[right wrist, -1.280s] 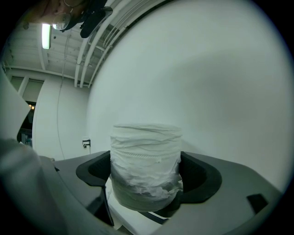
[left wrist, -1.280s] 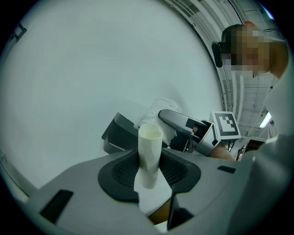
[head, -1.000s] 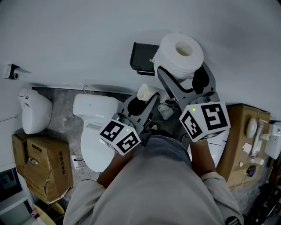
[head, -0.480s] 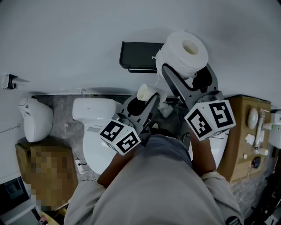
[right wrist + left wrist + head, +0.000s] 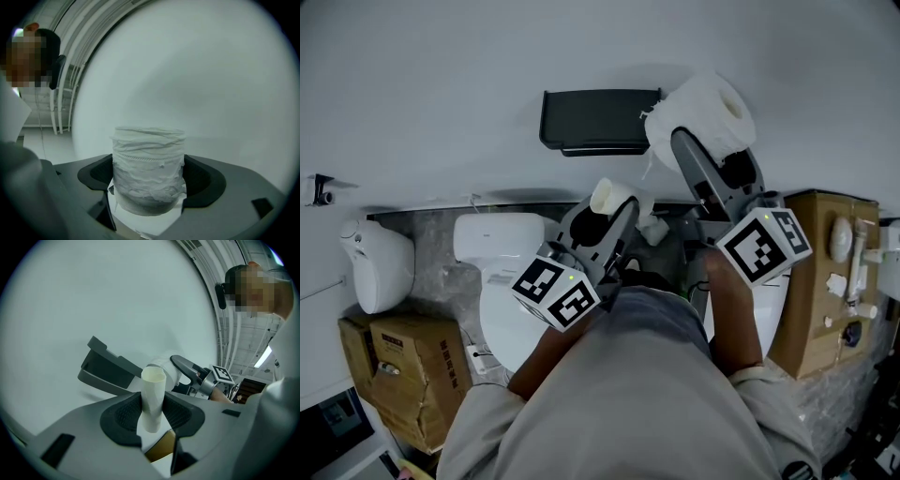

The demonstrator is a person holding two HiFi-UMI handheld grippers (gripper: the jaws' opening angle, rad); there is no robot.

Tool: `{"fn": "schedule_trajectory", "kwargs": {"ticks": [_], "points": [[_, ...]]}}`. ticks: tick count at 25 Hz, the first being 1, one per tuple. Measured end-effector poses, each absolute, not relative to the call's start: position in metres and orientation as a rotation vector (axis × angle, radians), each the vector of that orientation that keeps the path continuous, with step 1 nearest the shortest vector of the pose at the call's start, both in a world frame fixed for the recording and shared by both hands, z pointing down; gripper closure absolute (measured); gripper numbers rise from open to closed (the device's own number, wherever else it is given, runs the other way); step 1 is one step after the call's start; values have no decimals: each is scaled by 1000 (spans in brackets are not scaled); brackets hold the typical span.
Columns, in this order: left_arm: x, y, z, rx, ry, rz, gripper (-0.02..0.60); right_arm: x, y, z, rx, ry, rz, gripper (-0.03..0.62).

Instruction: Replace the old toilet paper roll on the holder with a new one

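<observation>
Head view: L gripper (image 5: 609,208) clamped on bare core (image 5: 613,194), upright, below holder (image 5: 595,120) on wall. R gripper (image 5: 710,150) gripping new roll (image 5: 703,112), up beside holder's right end; touching or just short, can't tell. Old core off holder, so removal done by the look of it. Left to do: mount new roll, ditch core.

L gripper view: fingers (image 5: 125,414) narrow, pressed on core from both sides. Core thin, off-white, no paper left on it. Holder beyond: dark, boxy, w/ flap lid.

R gripper view: fingers (image 5: 199,180) wide, pressed on roll's flanks. Roll fat, full, outer wraps wrinkled & a bit loose. Plain wall behind, holder not in frame.
</observation>
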State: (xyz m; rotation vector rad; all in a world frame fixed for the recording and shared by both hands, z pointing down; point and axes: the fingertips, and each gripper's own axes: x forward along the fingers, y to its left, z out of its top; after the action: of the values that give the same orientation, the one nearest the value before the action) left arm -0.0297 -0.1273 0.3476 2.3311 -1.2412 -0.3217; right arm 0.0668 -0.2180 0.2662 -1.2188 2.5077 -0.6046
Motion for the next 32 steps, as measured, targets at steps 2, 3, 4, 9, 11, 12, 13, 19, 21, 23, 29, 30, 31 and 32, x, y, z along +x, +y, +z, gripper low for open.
{"fn": "schedule_trajectory", "kwargs": {"ticks": [2,3,4,9,11,12,13,19,21,23,29,30,31,32], "points": [[-29,-127,347,2333,-1253,-313,457,74,-218,270,-1200,2459,-665,148],[-29,-127,347,2335,-1258,-310,457,77,-218,272,-1193,2440,-688,148],[-29,-127,347,2336,-1262,-306,457,79,-219,274,-1182,2425,-706,148],[-34,-129,350,2327,-1281,-298,457,91,-221,292,-1165,2327,-818,148],[-36,-129,351,2322,-1289,-299,457,97,-221,300,-1161,2280,-863,148],[-37,-128,351,2320,-1294,-300,457,99,-221,304,-1156,2260,-885,148],[-39,-128,351,2318,-1298,-301,457,100,-221,308,-1148,2242,-907,148],[-40,-126,352,2311,-1307,-299,457,112,-223,344,-1153,2102,-1069,148],[-40,-124,353,2306,-1307,-300,457,115,-223,359,-1157,2048,-1132,148],[-41,-123,354,2302,-1307,-302,457,115,-225,371,-1141,1992,-1195,148],[-44,-121,353,2291,-1324,-309,457,105,-230,389,-1062,1878,-1310,148],[-45,-121,353,2289,-1329,-311,457,103,-231,391,-1057,1873,-1320,148],[-47,-121,352,2286,-1335,-313,457,100,-232,392,-1053,1872,-1329,148],[-49,-120,352,2283,-1342,-316,457,97,-232,394,-1048,1871,-1337,148]]}}
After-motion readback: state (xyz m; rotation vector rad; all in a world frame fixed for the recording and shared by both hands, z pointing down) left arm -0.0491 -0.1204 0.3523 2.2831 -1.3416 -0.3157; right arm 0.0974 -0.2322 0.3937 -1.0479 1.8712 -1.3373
